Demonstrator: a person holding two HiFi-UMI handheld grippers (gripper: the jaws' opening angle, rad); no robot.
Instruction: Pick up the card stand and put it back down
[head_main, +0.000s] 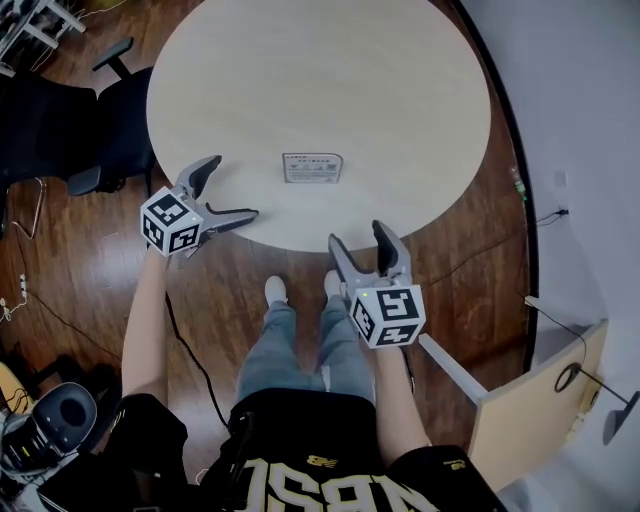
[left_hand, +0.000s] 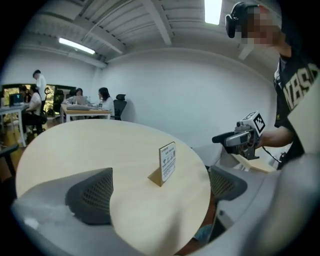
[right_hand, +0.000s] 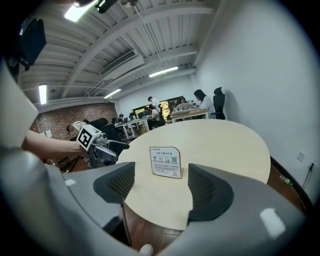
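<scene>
the card stand stands upright on the round pale table, near the table's edge on the person's side, and nothing touches it. the left gripper is held at the table's edge with its jaws wide apart and nothing between the pads. the card stand is ahead of it, roughly in the line between its jaws but farther out on the table. from this gripper the stand is seen from the side, so its printed face and its slanted brown back support both show. the right gripper also has its jaws apart and empty, and it is held just off the table's edge, over the wooden floor. the card stand is straight ahead of it, beyond the jaw tips, with the printed face turned toward this gripper. the two grippers are well apart from each other. a black office chair stands to the left of the left gripper, beside the table.
</scene>
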